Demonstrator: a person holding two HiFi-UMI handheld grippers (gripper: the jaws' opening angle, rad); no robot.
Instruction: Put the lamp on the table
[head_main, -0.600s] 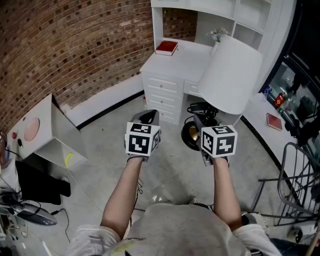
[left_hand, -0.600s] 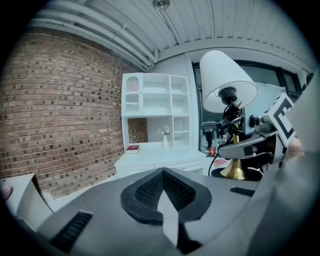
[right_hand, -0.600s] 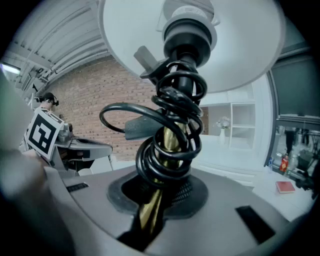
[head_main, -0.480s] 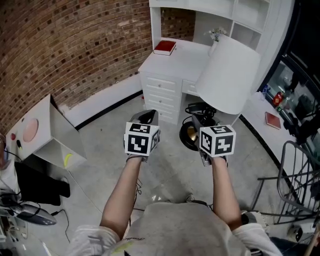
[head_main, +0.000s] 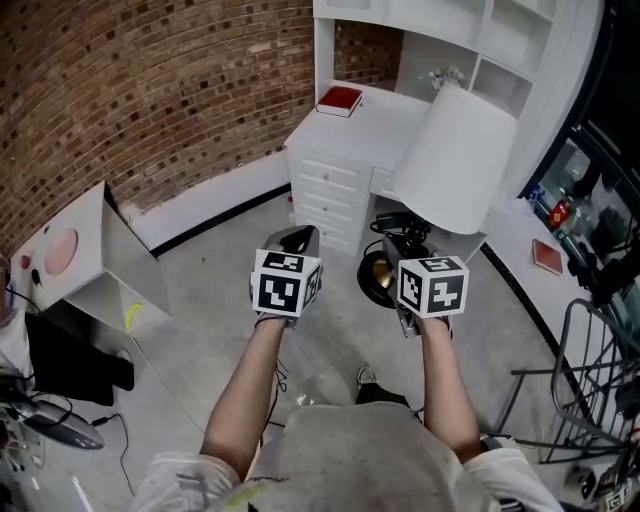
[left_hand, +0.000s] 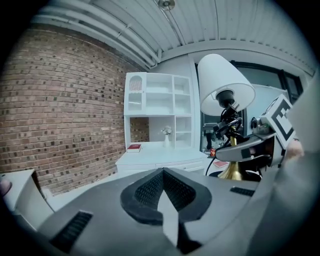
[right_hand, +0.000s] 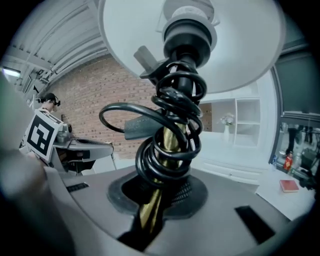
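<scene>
Lamp (head_main: 456, 150): not on table (head_main: 380, 118) yet.
Right gripper (right_hand: 152, 202): squeezing the lamp tight.
Left gripper (left_hand: 163, 195): closed, empty.
Left to do: carry over, set down.

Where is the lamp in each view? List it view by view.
Head view: lamp, upper right.
Left gripper view: lamp, upper right, shade topmost.
Right gripper view: lamp, centre, its stem between the jaws.
Shared landmark: white shelved desk.

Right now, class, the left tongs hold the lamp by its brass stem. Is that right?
No. The right tongs hold the lamp by its brass stem, as the right gripper view shows. The left tongs are shut on nothing.
</scene>
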